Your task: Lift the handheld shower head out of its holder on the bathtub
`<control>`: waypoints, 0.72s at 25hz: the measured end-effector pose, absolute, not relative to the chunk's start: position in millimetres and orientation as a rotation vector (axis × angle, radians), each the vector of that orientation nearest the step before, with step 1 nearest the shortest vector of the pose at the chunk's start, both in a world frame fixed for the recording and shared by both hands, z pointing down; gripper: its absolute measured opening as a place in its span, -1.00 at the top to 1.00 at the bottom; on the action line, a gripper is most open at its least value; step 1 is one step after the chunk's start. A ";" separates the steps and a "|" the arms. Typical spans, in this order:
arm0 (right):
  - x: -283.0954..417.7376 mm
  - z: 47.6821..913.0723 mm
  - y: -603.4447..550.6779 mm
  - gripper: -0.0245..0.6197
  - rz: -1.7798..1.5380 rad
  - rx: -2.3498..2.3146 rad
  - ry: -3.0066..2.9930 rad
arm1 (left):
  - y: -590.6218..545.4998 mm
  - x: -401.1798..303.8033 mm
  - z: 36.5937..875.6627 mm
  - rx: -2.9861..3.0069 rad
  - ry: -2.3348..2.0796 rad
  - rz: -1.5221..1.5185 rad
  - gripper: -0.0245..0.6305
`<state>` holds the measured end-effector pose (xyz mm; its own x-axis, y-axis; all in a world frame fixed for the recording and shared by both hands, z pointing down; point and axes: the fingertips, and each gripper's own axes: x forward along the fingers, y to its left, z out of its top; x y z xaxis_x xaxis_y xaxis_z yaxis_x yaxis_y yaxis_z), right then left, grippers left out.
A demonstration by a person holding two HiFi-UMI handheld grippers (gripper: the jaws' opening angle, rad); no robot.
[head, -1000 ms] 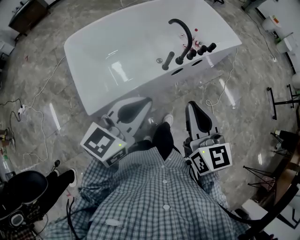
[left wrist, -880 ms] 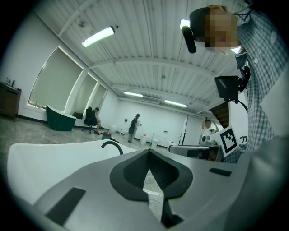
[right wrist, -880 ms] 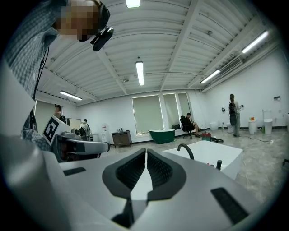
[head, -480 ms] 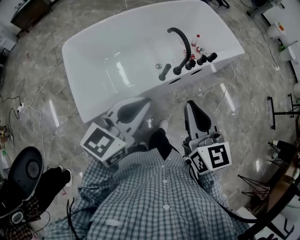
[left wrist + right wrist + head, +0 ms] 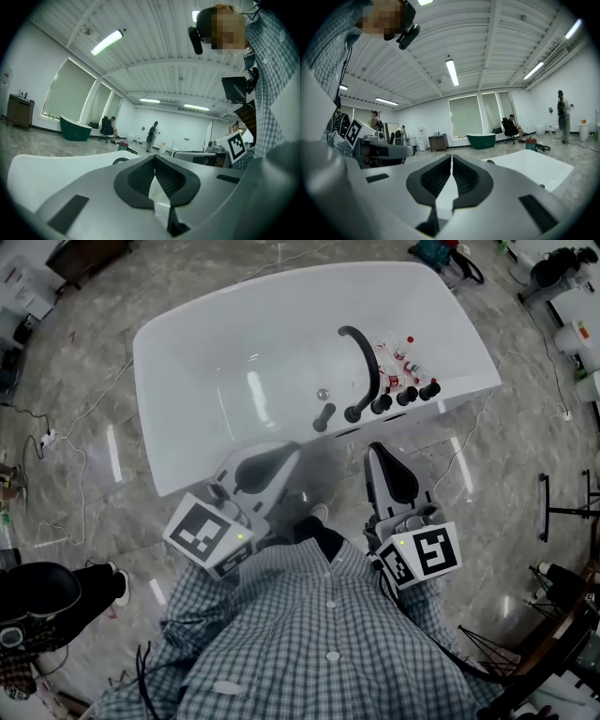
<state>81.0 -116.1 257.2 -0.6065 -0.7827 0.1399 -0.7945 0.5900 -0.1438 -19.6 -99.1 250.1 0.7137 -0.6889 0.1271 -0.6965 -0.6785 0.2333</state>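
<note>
The slim black handheld shower head stands upright at the near edge of the white oval bathtub, apparently seated in its holder, though the holder itself is too small to make out. It looks like a stiff, smooth-coated stick, light in itself. A hose probably hangs from it under the edge and would add drag on the way up. The round, glossy body may slip, so the safest hold seems to be across the stem, below the top and above the holder, followed by a straight upward pull along its length.

Just beside it along the same edge rises the arched black spout, then a row of black round knobs running toward the tub's right end. Small red-and-white bottles sit inside the tub near the spout, and a metal drain lies just beyond the shower head.

Both claws hang short of the tub's near edge, apart from the shower head. The left gripper has its jaws pressed together on nothing, as its own view shows. The right gripper is likewise closed and empty.
</note>
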 end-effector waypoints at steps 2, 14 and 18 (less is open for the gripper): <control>87.0 256.4 -129.6 0.85 0.292 1.333 -2.763 | -111.5 -10.7 248.6 2.655 -1.116 0.041 0.89; 110.3 294.0 -170.5 0.85 0.364 1.258 -2.715 | -155.0 15.1 276.6 2.612 -1.109 0.107 0.89; 102.1 308.5 -181.1 0.85 0.364 1.269 -2.688 | -167.2 9.8 289.9 2.609 -1.075 0.124 0.89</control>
<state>102.1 -181.1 308.5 -0.6318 -0.7389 0.2340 -0.7746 0.6132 -0.1551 9.8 -167.2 289.9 0.7137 -0.6718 0.1981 -0.6993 -0.6675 0.2557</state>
